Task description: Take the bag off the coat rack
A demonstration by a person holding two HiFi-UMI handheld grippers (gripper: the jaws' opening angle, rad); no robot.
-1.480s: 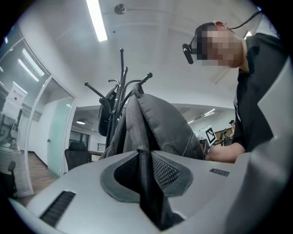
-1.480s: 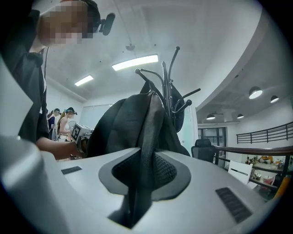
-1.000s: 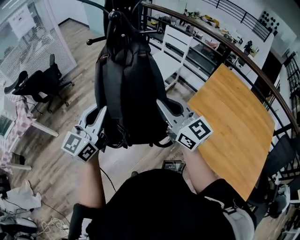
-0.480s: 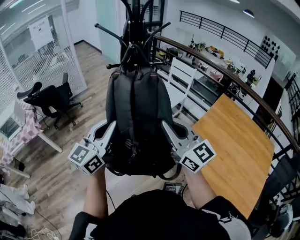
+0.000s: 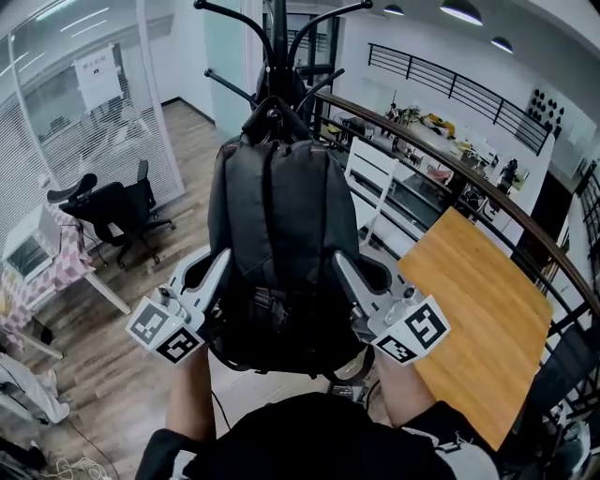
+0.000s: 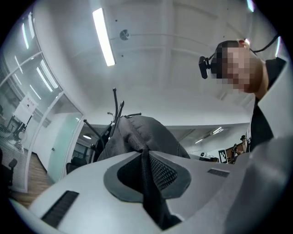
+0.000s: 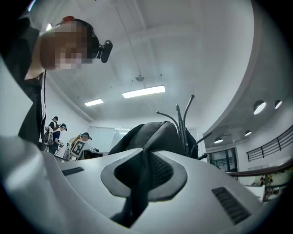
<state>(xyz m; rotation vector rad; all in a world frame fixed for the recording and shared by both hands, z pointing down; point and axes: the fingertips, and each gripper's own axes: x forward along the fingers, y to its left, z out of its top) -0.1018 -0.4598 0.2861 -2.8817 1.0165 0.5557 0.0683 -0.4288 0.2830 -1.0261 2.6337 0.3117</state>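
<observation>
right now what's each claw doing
left claw: shut on the backpack fabric, jaws just closed tighter
right claw: shut on the backpack fabric

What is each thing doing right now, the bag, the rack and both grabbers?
coat rack: standing upright.
bag: upright, its top at the rack's hooks, pinched on both sides.
left gripper: shut on bag fabric; jaws have just been closing.
right gripper: shut on bag fabric.

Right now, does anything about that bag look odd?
Nothing stands out. The black backpack sits upright at the coat rack; the left gripper, its jaws just closing further, and the right gripper each pinch its fabric.
</observation>
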